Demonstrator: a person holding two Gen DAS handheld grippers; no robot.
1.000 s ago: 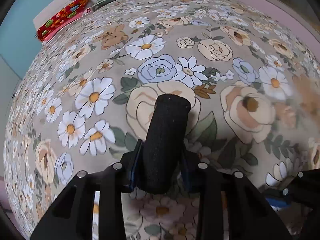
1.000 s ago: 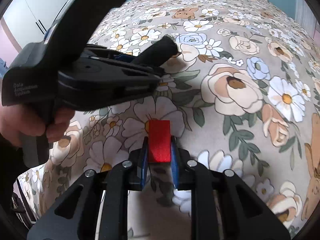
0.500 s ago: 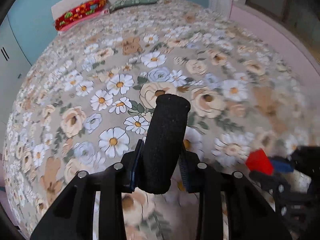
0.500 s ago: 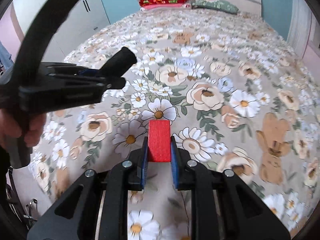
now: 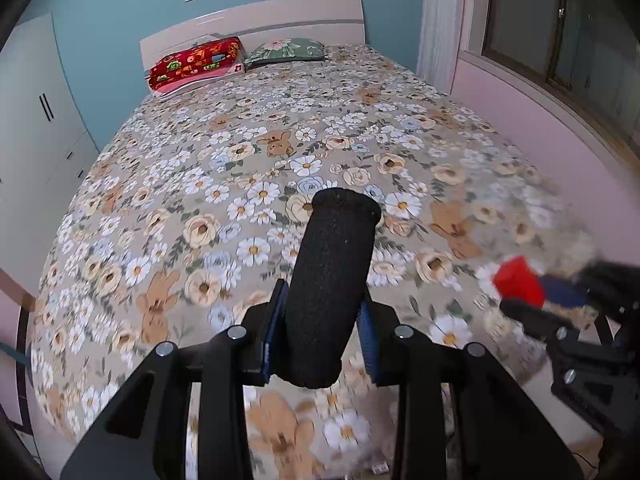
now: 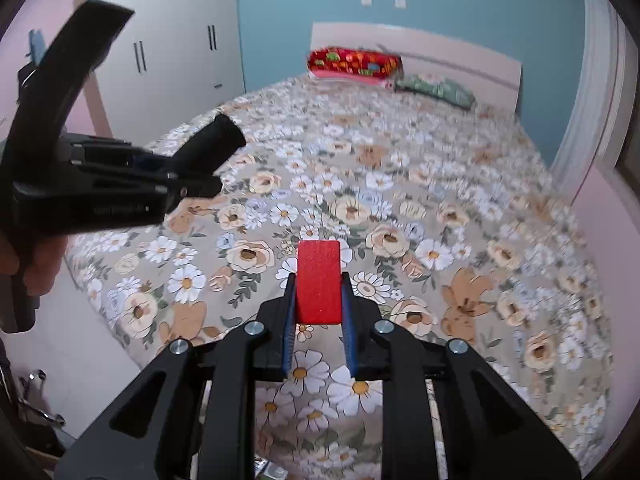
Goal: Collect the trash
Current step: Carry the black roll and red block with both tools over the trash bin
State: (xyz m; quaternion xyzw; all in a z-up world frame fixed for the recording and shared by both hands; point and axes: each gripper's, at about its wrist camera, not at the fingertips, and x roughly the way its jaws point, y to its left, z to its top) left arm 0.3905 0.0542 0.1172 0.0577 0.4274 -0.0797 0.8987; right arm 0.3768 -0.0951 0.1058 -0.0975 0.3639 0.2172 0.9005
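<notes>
My left gripper (image 5: 320,308) is shut on a black foam cylinder (image 5: 332,280), which sticks out forward and up between the fingers, well above the bed. It also shows in the right wrist view (image 6: 210,142), at the left. My right gripper (image 6: 319,292) is shut on a flat red block (image 6: 319,280), held above the foot of the bed. The red block also shows blurred in the left wrist view (image 5: 518,280), at the right.
A bed with a floral cover (image 5: 280,152) fills both views. A red pillow (image 5: 196,62) and a green pillow (image 5: 286,50) lie at the white headboard (image 5: 256,20). White wardrobes (image 6: 168,60) stand left of the bed. A window (image 5: 560,28) and pink wall are on the right.
Both grippers have pulled up and back from the bed cover, still holding their objects. The whole bed, headboard and walls have come into view.
</notes>
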